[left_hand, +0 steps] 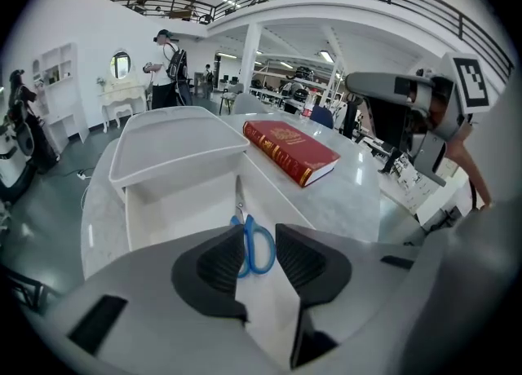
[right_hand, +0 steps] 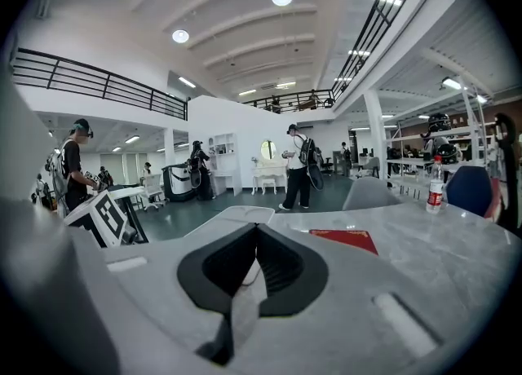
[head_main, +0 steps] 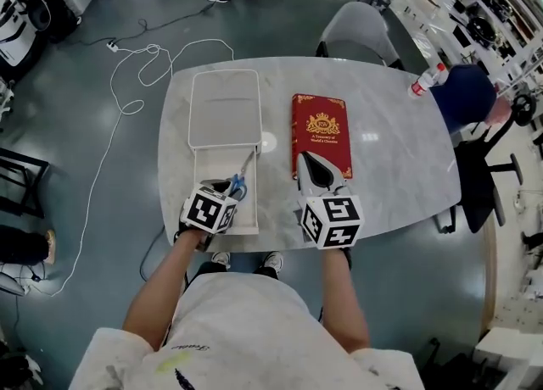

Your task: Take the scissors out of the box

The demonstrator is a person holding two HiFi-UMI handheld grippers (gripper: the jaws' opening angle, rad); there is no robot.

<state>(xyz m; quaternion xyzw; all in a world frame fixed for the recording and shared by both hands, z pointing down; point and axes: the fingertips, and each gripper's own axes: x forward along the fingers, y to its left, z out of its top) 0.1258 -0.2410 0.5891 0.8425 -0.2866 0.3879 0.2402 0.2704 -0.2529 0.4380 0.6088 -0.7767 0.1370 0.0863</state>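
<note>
- On the marble table (head_main: 399, 142), just right of centre: red book (head_main: 321, 130), flat, cover up, at 3 o'clock of the box.
- At the 2 o'clock edge: water bottle (head_main: 427, 81), well apart from both grippers.
- Beyond the 12 o'clock edge: grey chair (head_main: 356, 32); on the floor toward 10 o'clock, white cable (head_main: 127, 66).
- Toward 8 o'clock: white box (head_main: 212, 164), open, with upturned lid (head_main: 224, 108) at its 12 o'clock end.
- Inside, along the 3 o'clock wall: blue-handled scissors (head_main: 240, 183), blades toward 12 o'clock.
- Left gripper (left_hand: 259, 239): hovers over the box's 6 o'clock end, jaws apart, scissor handles just ahead of the tips, not clamped.
- Right gripper (right_hand: 257, 235): sits at 6 o'clock of the book, jaws together, holding nothing.
</note>
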